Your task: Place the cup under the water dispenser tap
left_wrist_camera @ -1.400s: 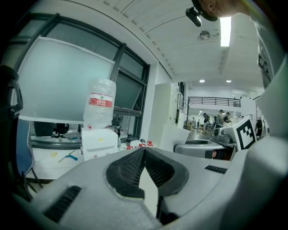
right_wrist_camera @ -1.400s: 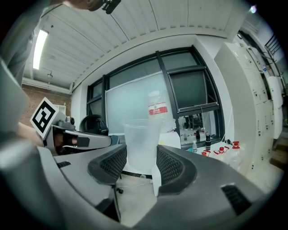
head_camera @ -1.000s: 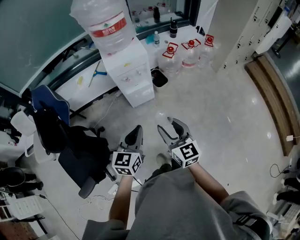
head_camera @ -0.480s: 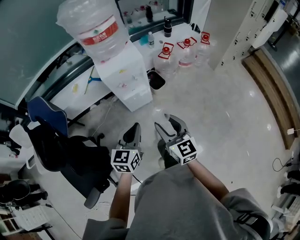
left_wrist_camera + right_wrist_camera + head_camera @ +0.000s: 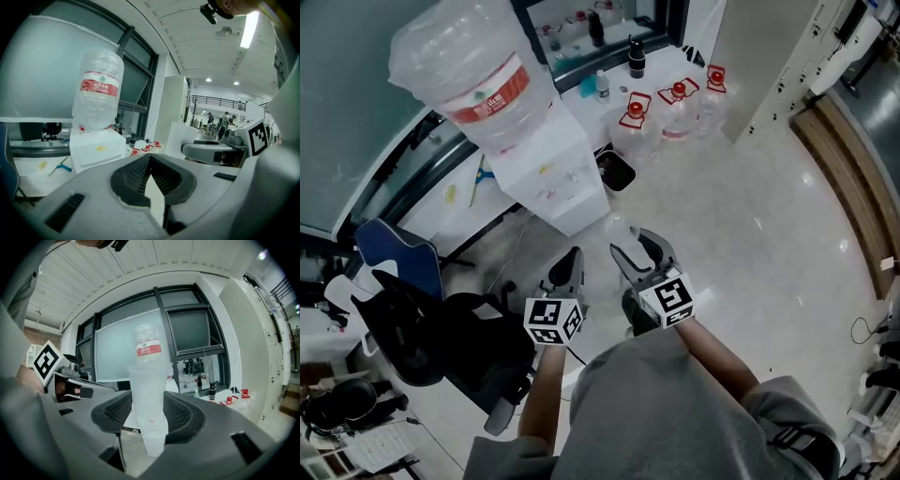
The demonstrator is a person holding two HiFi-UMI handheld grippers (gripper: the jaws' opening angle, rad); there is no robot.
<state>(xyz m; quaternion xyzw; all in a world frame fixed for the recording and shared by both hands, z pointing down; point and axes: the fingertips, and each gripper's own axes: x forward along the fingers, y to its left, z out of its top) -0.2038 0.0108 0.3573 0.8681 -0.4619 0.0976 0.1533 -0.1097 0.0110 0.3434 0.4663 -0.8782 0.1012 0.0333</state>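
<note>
You are holding the cup (image 5: 146, 380) in your right claw (image 5: 148, 414). Its mesh pads are pressing on the clear plastic wall from both sides, so the claw is standing fairly wide around it. The cup is sitting upright, its rim rising above the pads and its base hanging below them. In the head view this claw is pointing toward the white water dispenser (image 5: 562, 178). The cup is hanging over the floor (image 5: 741, 225), well apart from the dispenser front. The tap is too small to make out.

Your left claw (image 5: 149, 161) is carrying nothing: its pads are meeting at the tips, pinched narrow. It is hovering just beside the right claw, aimed the same way.

A large bottle (image 5: 469, 75) with a red label is sitting upside down on top of the dispenser. Red-capped jugs (image 5: 675, 108) are standing on the floor beyond it, and a dark chair (image 5: 441, 333) is standing off to your left.
</note>
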